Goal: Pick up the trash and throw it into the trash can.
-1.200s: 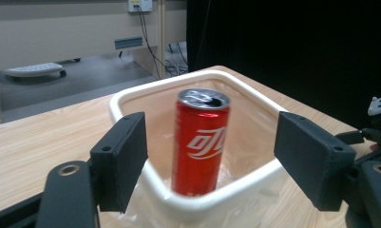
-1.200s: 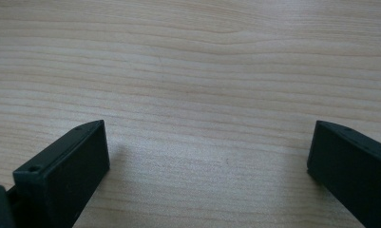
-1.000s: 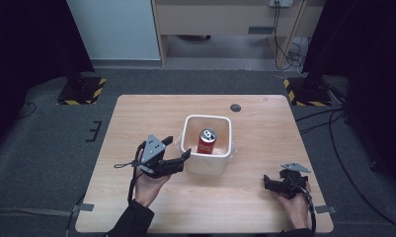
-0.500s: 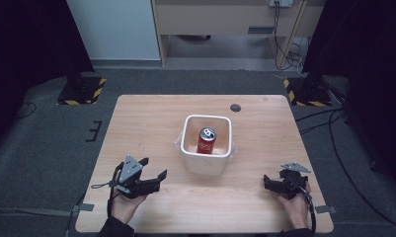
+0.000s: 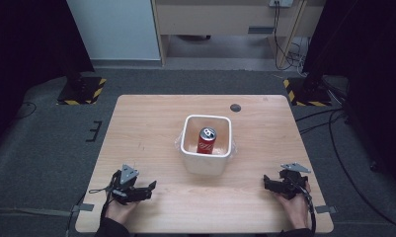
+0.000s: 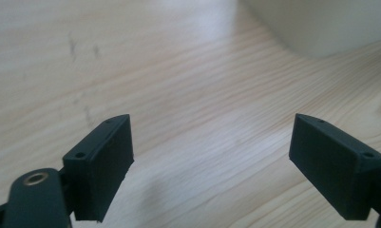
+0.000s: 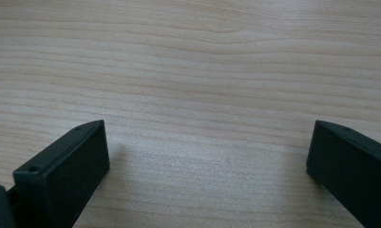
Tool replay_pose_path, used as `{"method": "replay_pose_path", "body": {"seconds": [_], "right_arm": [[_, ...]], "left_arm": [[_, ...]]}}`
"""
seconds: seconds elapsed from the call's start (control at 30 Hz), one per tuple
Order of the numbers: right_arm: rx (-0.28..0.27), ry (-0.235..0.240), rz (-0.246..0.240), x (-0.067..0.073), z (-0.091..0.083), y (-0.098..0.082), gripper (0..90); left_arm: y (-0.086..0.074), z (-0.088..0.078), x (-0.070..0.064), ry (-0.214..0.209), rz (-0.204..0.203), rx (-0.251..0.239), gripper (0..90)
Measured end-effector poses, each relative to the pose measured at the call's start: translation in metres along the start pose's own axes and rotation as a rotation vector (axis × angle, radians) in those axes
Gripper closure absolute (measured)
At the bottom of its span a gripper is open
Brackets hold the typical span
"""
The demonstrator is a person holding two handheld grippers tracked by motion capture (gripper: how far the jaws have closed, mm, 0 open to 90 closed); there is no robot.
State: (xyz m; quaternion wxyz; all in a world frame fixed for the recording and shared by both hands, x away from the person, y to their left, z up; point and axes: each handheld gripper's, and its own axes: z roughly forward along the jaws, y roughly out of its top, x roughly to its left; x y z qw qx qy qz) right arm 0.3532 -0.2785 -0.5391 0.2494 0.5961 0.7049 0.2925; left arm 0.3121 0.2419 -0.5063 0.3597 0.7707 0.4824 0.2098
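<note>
One red aluminium drink can (image 5: 207, 140) upright inside white square plastic tub (image 5: 191, 160), frame centre. Likely light, thin-walled, smooth, dent-prone; grasp mid-body, gently. Left gripper (image 5: 147, 187) lower left, jaws just opening, wide, nothing between. Right gripper (image 5: 267, 182) lower right, wide, empty.

Can (image 5: 207, 140) in tub (image 5: 189, 159), mid-table (image 5: 146, 123)

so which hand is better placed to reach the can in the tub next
Left, probably. The left tool, its jaws just opened with nothing between them, sits nearer the square white plastic tub holding the upright red drink can, with the tub wall in its view. The right tool faces bare wooden table.
</note>
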Motion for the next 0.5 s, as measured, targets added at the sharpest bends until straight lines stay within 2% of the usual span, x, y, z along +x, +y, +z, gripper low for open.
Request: {"method": "replay_pose_path", "body": {"seconds": [0.13, 0.23, 0.27, 0.37, 0.5], "right_arm": [[0.000, 0.002, 0.000, 0.000, 0.000, 0.000, 0.3], [0.001, 0.003, 0.000, 0.000, 0.000, 0.000, 0.3], [0.001, 0.004, 0.000, 0.000, 0.000, 0.000, 0.3], [0.002, 0.005, 0.000, 0.000, 0.000, 0.000, 0.3], [0.002, 0.006, -0.003, 0.000, 0.000, 0.000, 0.3]], "left_arm": [[-0.012, 0.009, 0.014, 0.095, -0.015, 0.098, 9.6], [-0.014, 0.014, 0.019, 0.119, -0.028, 0.135, 6.6], [-0.015, 0.016, 0.022, 0.123, -0.050, 0.140, 5.0], [-0.015, 0.018, 0.025, 0.118, -0.073, 0.140, 3.9], [-0.015, 0.019, 0.027, 0.111, -0.078, 0.134, 2.2]]}}
